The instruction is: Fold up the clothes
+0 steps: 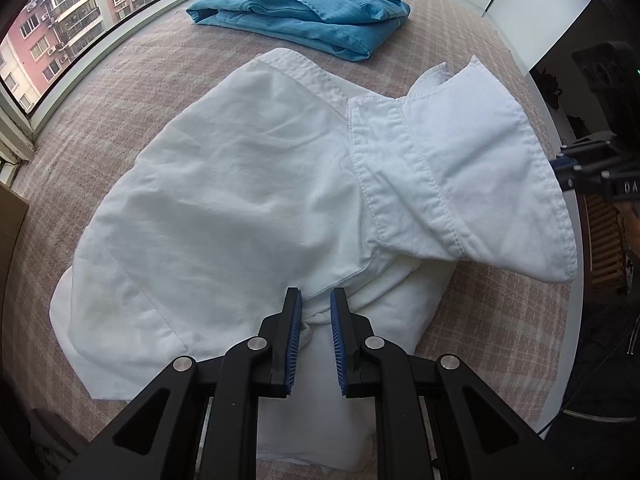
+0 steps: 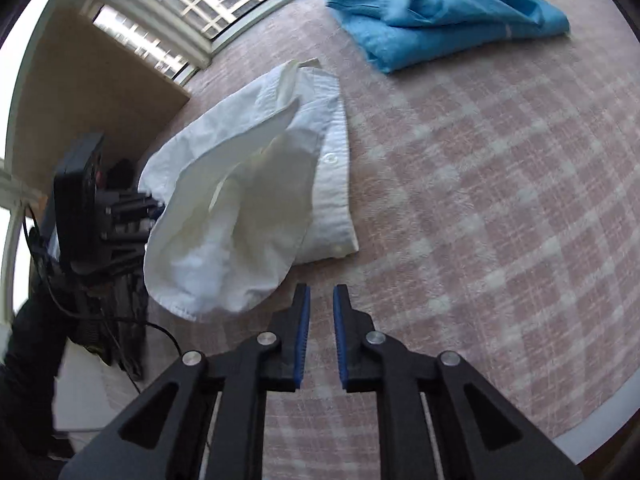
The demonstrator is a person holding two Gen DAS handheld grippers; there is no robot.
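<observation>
The white shirt lies spread on the pink checked cloth, in front of the folded blue garment that sits on the far side of the shirt, towards the window. At the shirt's near edge the left gripper has a bunched fold of white fabric between its slightly parted blue pads, and I cannot tell whether they pinch it. To the shirt's right, the right gripper hangs over bare cloth, released and holding nothing, just beside the shirt's raised flap.
</observation>
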